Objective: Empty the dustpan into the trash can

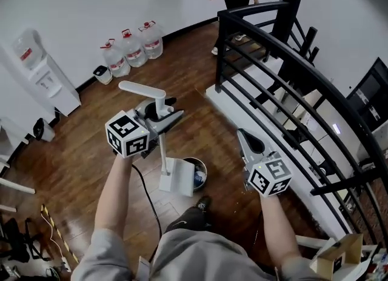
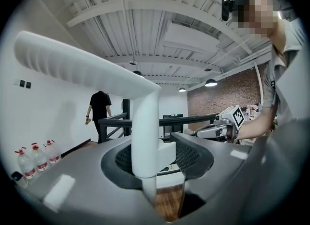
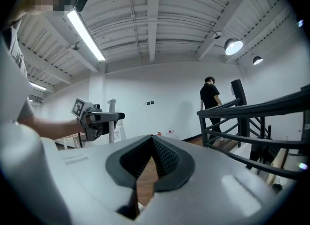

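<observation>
Head view: left gripper (image 1: 170, 115) clamps dustpan handle (image 1: 143, 89).

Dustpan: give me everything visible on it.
The dustpan is white, plastic-looking: a long upright shaft topped by a ribbed, angled grip, with a flat pan at the bottom. The left gripper has its claw shut on the shaft just under the grip. The pan is by the trash can, overlapping its rim; contact is unclear.

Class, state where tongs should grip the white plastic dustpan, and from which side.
Grip the white plastic dustpan by its slim upright pole just under the angled top handle, coming level from the side: it fits between the left tongs, and the pan hangs below.
</observation>
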